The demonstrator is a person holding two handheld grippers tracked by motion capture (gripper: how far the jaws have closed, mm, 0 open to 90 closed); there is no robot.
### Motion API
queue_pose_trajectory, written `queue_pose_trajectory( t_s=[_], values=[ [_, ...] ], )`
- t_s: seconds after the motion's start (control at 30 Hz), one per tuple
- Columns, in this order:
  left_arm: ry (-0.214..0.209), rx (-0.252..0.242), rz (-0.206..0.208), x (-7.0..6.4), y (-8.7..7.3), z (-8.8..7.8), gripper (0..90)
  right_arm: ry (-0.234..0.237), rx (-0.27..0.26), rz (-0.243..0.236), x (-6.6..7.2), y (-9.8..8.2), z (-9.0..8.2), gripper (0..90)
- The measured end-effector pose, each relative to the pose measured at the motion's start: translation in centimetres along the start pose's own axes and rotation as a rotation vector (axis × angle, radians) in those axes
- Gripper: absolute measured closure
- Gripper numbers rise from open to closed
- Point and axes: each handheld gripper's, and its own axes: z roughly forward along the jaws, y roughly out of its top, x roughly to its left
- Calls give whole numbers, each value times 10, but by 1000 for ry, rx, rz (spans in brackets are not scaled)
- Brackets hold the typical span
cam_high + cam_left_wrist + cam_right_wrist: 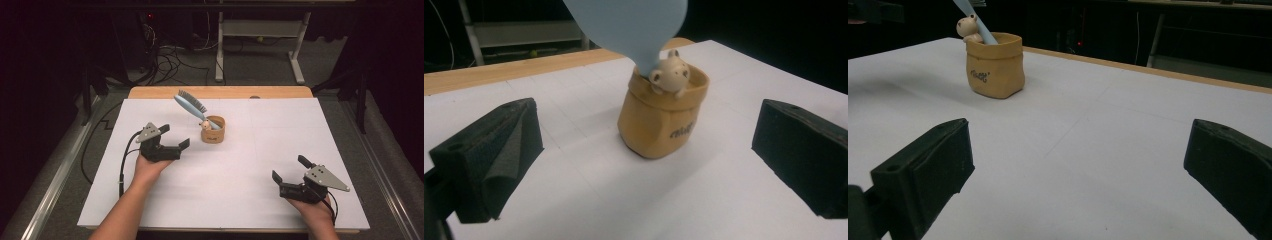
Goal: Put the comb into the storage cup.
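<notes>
leaning up-left from the pot [214, 131], the brush [190, 104] — bristles probably rightward; both grippers' jaws spread.

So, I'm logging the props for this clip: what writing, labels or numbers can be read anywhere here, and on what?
One short dark word printed low on the front of the tan pot: too blurred to read in either gripper view.
Blue hairbrush standing in the pot: no writing seen.
Small bear figure on the pot's rim: no writing seen.
White table cover: no writing seen.
</notes>
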Motion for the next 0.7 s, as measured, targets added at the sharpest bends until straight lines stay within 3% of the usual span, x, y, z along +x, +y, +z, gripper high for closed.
queue_pose_trajectory(
  t_s=[0.37, 0.53, 0.63, 0.7],
  values=[
    [-32, -20, 44, -4, -12, -52, 9, -4, -2, -4, 0, 0, -1, 0],
    [-19, -35, 66, -2, -14, -74, 16, -11, 0, -1, -1, 0, -2, 0],
    [-2, -12, 73, -2, -17, -88, 15, -15, 0, 3, -1, 0, -4, 0],
    [-14, -14, 56, -4, -17, -98, 5, -18, -5, 4, -1, 0, -7, 1]
  ],
)
